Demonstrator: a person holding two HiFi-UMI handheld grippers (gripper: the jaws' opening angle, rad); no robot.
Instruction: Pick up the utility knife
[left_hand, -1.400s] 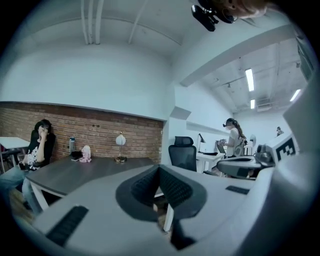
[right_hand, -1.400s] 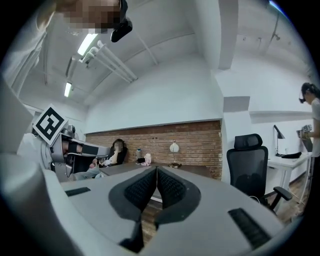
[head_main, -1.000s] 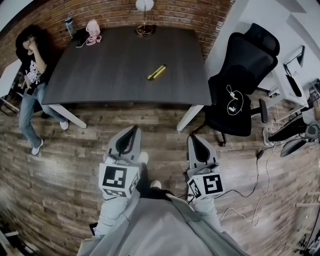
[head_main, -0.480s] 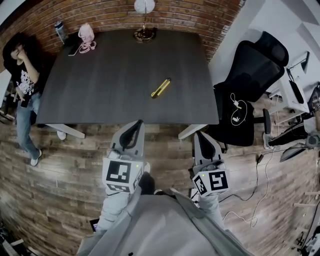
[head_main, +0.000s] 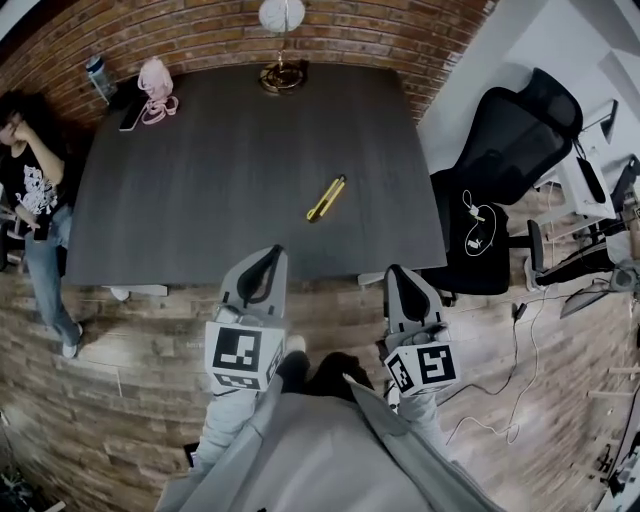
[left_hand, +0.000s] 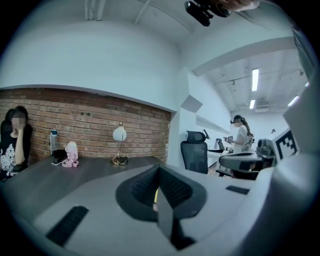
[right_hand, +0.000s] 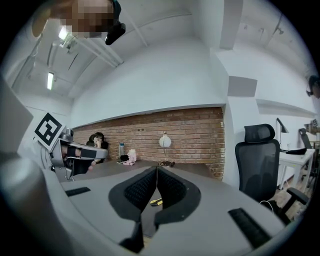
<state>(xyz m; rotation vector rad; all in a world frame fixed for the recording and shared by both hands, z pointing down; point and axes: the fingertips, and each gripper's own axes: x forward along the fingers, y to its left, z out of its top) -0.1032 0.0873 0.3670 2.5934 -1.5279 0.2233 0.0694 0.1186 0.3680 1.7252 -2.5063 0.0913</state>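
Observation:
The yellow utility knife (head_main: 326, 198) lies slantwise on the dark table (head_main: 200, 200), right of its middle. It also shows small beyond the right gripper's jaws (right_hand: 156, 201). My left gripper (head_main: 274, 250) is over the table's near edge, shut and empty (left_hand: 159, 169). My right gripper (head_main: 393, 270) hangs just short of that edge, near the table's right corner, its jaws meeting at the tips with nothing between them (right_hand: 156, 168). Both point level at the table, and the knife lies ahead between them, apart from both.
A lamp (head_main: 282, 20), a pink bundle (head_main: 153, 80) and a bottle (head_main: 98, 72) stand at the table's far edge by the brick wall. A person (head_main: 30, 200) stands at the table's left end. A black office chair (head_main: 510, 170) is at the right, with cables (head_main: 520, 390) on the floor.
Both grippers have come forward to the table, from well back over the floor to its near edge. The knife now lies closer in front of them. The jaws stay shut.

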